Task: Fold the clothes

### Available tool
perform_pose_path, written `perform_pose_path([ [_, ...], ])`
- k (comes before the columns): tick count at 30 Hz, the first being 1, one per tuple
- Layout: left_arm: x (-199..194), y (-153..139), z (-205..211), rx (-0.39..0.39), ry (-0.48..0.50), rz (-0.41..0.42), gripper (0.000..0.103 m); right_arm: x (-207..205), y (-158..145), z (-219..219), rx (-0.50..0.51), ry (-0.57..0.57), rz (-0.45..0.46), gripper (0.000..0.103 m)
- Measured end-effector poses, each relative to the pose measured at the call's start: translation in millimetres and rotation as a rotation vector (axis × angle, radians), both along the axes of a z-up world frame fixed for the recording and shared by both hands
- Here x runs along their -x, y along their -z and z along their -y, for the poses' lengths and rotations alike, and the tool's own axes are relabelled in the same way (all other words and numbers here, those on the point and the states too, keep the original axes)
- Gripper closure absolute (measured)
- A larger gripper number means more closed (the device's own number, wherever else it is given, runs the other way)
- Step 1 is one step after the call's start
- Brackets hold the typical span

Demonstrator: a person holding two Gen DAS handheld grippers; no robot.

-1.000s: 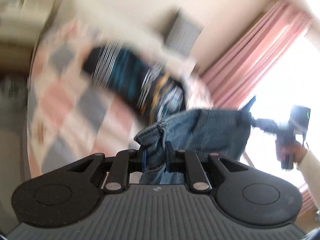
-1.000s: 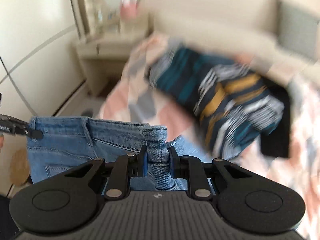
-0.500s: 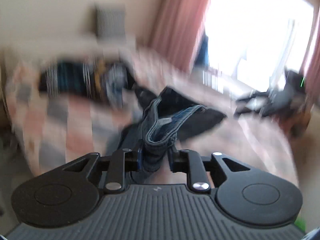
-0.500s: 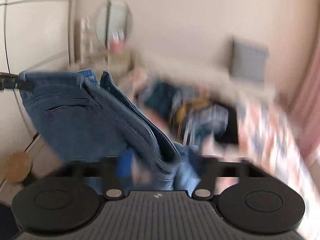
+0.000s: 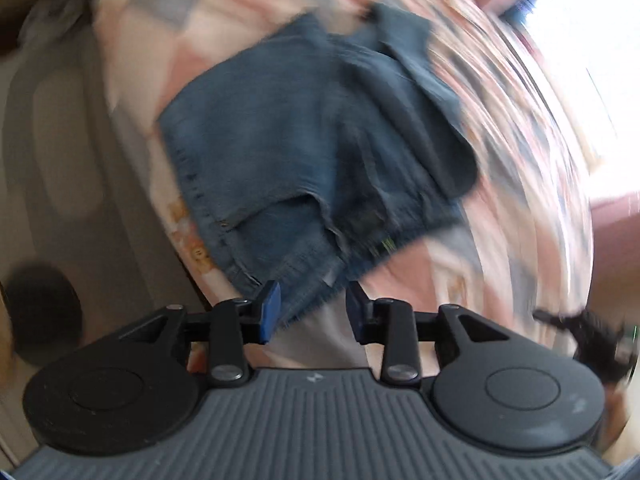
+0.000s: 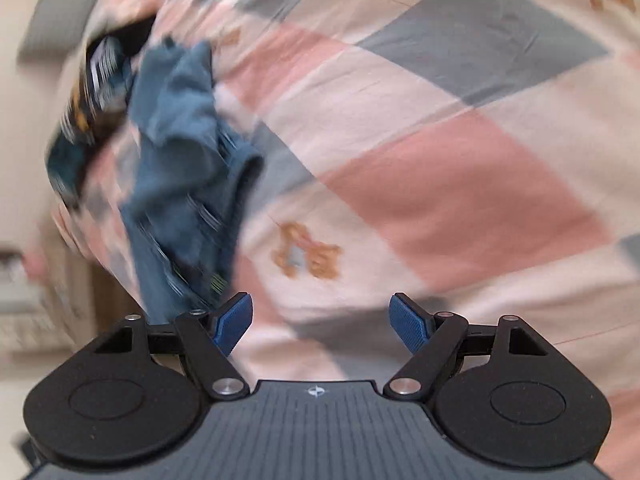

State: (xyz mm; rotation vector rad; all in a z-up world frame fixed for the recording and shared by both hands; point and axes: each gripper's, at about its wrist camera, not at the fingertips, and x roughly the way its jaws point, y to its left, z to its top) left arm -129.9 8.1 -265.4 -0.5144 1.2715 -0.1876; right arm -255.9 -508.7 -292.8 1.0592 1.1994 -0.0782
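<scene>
A: Where are the blue denim jeans [image 5: 320,152]?

B: Flat on the pink-and-grey checked bedspread [image 6: 440,184], waistband nearest the left gripper [image 5: 312,312], whose jaws stand apart, holding nothing.

A: And the right gripper [image 6: 320,322]?

B: Spread wide, empty, jeans at its far left. I'd smooth the legs before regrasping the waistband corners.

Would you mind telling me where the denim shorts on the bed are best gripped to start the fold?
Probably the waistband corner nearest the left hand-held gripper, approached from the bed's near edge. The denim shorts lie spread on the checked quilt with that thick seamed edge between the open fingers. Blur hides finer detail.
</scene>
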Motion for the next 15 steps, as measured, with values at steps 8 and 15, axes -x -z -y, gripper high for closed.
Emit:
perform_pose_path([
  [8,-17,90,-48,0.149,-0.190,-0.140,0.067,-82,32,-46,-0.002,0.023,0.151,0.024],
  [15,-8,138,-53,0.307,-0.242,-0.159,0.060,-122,106,-71,-0.068,0.200,0.163,0.028],
])
